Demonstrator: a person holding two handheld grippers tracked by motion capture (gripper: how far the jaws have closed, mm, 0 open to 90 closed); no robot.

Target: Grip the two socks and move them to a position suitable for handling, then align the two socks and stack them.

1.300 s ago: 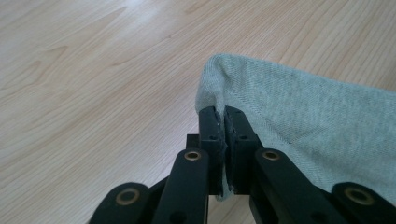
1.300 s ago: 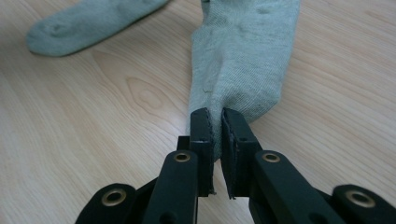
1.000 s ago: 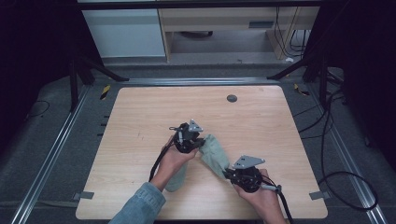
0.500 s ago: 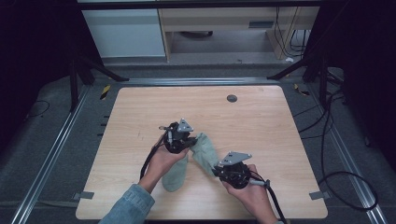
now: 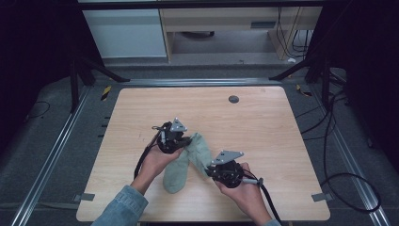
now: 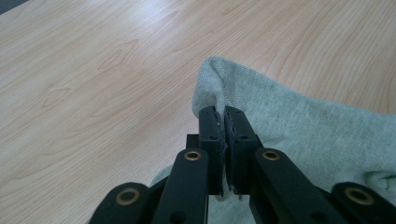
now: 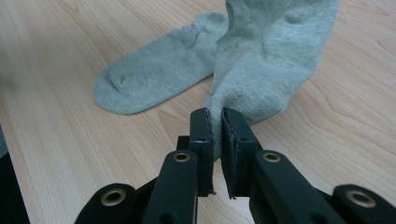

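A pale green sock (image 5: 190, 153) lies on the wooden table (image 5: 263, 122), folded over itself, with its toe end (image 5: 175, 181) flat toward the front edge. My left gripper (image 5: 188, 141) is shut on one corner of the sock's cuff; in the left gripper view the fabric (image 6: 280, 116) is pinched between the jaws of the left gripper (image 6: 221, 114). My right gripper (image 5: 208, 170) is shut on the other cuff corner; in the right gripper view the sock (image 7: 266, 60) runs up from the right gripper (image 7: 215, 116) and its foot (image 7: 154, 74) rests on the wood.
A small dark round disc (image 5: 233, 99) sits near the table's far edge. Metal rails (image 5: 51, 155) flank the table, cables (image 5: 339, 155) trail on the floor at right, and cabinets (image 5: 127, 33) stand behind.
Both hands have moved left across the table, carrying the sock's cuff with them. The sock is now folded more over its foot. Both grips stay unchanged.
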